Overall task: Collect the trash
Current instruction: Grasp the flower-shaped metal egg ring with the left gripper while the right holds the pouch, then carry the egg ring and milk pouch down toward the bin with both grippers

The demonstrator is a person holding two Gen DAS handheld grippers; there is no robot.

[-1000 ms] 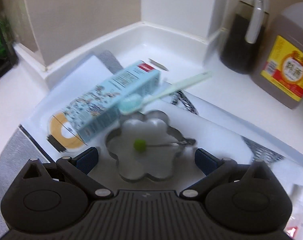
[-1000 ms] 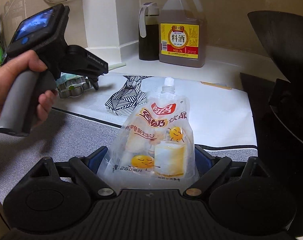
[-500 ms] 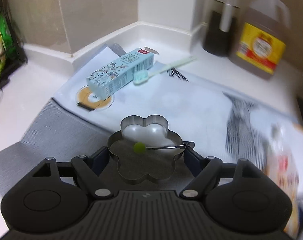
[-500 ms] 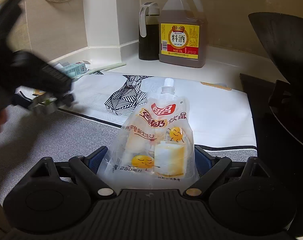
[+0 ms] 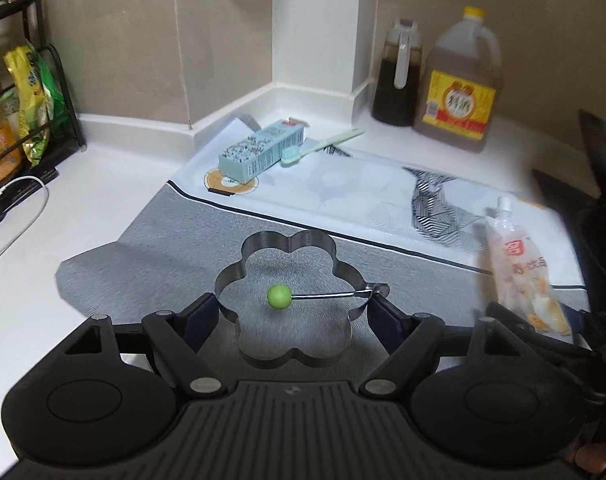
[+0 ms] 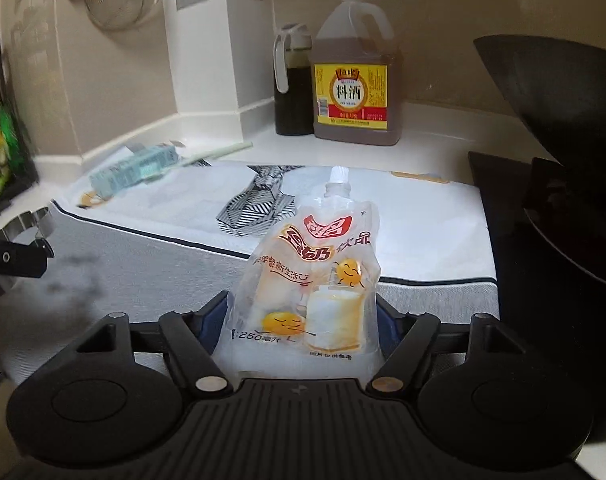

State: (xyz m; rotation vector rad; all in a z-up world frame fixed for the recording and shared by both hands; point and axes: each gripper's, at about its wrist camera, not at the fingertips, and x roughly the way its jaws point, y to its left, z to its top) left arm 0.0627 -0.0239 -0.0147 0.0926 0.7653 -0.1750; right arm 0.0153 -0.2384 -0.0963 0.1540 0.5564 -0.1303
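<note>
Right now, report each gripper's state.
Left gripper: shut on the flower-shaped metal ring.
Right gripper: jaws closing around the drink pouch.

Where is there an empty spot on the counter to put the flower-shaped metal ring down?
The grey mat ahead of the flower-shaped metal ring is bare, and so is the white counter to its left, up to the black rack. The back corner is crowded: a light blue box, a mint toothbrush, two brown bottles. The clear drink pouch fills the right.
</note>
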